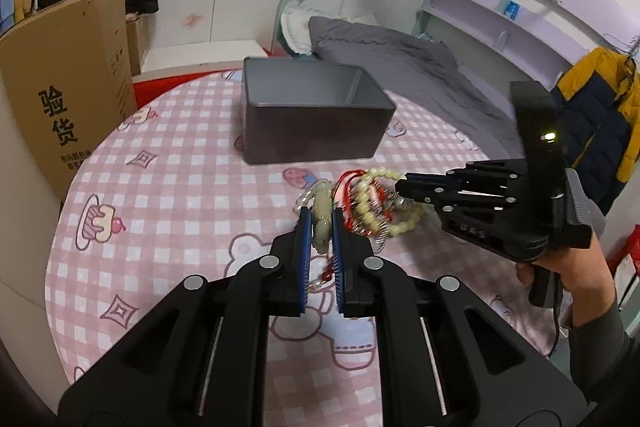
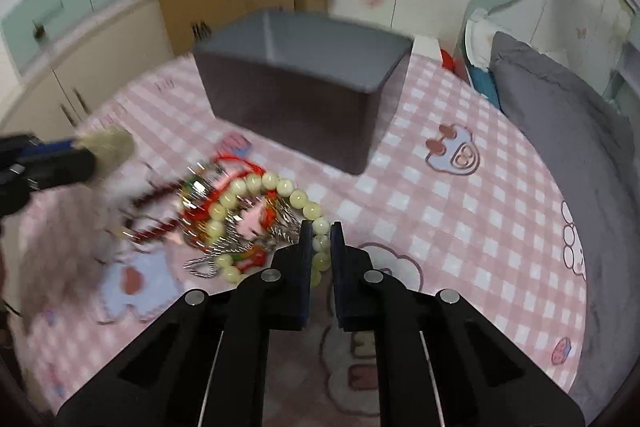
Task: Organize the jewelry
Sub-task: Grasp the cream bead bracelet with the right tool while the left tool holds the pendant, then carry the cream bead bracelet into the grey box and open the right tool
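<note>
Two handheld grippers work a knot of jewelry on a bed spread with a pink checked cartoon sheet (image 1: 168, 163), a short way in front of an open grey storage box (image 1: 312, 115) that looks empty from here. The left gripper (image 1: 319, 227) is clamped on a pale green jade bangle (image 1: 321, 215), pinched edge-on between its blue pads, with a clear bead strand and small red beads trailing beneath it. The right gripper (image 2: 320, 243) has its jaws drawn in on a cream bead bracelet (image 2: 256, 187), gripping the ring at its near-right edge; no earlier picture shows how it got there. Between the two grips lies the tangled pile (image 2: 224, 219): red cords, silver wire springs and a dark red strand, resting on the sheet. The bracelet's ring appears to run through that tangle, so the move turns on the line between the grippers, which runs roughly across the bed, parallel to the box's near wall. Pulling apart along that line would likely tighten the knot or drag the lot with it. The box lies straight beyond the pile from both hands; the left gripper looks a little nearer to it, its bangle appearing freer of the cords.
</note>
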Tool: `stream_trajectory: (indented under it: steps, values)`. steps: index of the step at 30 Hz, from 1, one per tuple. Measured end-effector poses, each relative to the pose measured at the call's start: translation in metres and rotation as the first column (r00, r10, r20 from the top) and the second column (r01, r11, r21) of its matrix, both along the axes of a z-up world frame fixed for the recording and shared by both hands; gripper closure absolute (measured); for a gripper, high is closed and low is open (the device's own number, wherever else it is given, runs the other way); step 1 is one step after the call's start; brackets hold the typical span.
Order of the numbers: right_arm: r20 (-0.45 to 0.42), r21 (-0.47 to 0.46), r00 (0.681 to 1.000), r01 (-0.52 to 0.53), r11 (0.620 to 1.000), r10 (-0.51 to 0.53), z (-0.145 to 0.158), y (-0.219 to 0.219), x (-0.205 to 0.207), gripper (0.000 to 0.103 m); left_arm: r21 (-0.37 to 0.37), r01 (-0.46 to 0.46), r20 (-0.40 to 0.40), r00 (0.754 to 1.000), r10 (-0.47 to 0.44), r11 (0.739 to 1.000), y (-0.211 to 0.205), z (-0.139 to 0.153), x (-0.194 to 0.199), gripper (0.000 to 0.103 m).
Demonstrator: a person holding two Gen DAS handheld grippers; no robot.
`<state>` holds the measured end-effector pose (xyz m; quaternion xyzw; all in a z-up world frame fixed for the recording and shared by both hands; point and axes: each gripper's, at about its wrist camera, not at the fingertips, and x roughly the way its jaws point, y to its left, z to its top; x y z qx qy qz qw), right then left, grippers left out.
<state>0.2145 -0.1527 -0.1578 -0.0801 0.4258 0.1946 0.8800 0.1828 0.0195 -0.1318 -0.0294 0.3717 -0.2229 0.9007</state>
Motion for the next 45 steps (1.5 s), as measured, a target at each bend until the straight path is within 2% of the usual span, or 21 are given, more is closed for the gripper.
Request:
stream_trajectory:
  steps: [4,11,16,20,26,29,33,40,45]
  values:
    - [0.071,0.065,0.997,-0.020,0.998,0.016,0.037,-0.002,-0.020,0.095,-0.008,0.022,0.025,0.999,-0.021,1.000,-0.003,0.013,-0.001,0.093]
    - [0.171,0.091,0.985,-0.050,0.995,0.034,0.083,0.003,-0.038,0.095,-0.025,0.058,0.063,0.996,-0.056,0.998,-0.008,0.033,0.002,0.093]
    - [0.219,0.118,0.975,-0.061,0.991,0.034,0.105,0.005,-0.037,0.095,-0.035,0.083,0.088,0.993,-0.080,0.996,-0.013,0.047,0.011,0.093]
    - [0.240,0.144,0.971,-0.047,0.989,0.011,0.111,0.005,-0.020,0.095,-0.031,0.103,0.091,0.991,-0.100,0.994,-0.018,0.057,0.035,0.093]
    - [0.232,0.164,0.972,-0.001,0.987,-0.038,0.102,0.010,0.029,0.095,-0.011,0.119,0.053,0.992,-0.118,0.993,-0.027,0.058,0.090,0.093]
    - [0.216,0.183,0.975,0.016,0.983,-0.056,0.093,0.010,0.049,0.095,-0.004,0.116,0.011,0.993,-0.116,0.993,-0.029,0.047,0.119,0.093]
    - [0.144,0.235,0.988,0.014,0.972,-0.049,0.074,0.015,0.081,0.095,0.014,0.103,-0.052,0.993,-0.103,0.995,-0.030,0.028,0.147,0.093]
    - [-0.001,0.279,1.000,0.012,0.960,-0.013,0.038,0.026,0.108,0.095,0.060,0.109,-0.122,0.987,-0.101,0.992,-0.035,0.007,0.170,0.093]
    - [-0.041,0.263,0.999,0.028,0.965,-0.018,0.029,0.022,0.111,0.095,0.083,0.120,-0.160,0.981,-0.106,0.989,-0.041,-0.006,0.180,0.093]
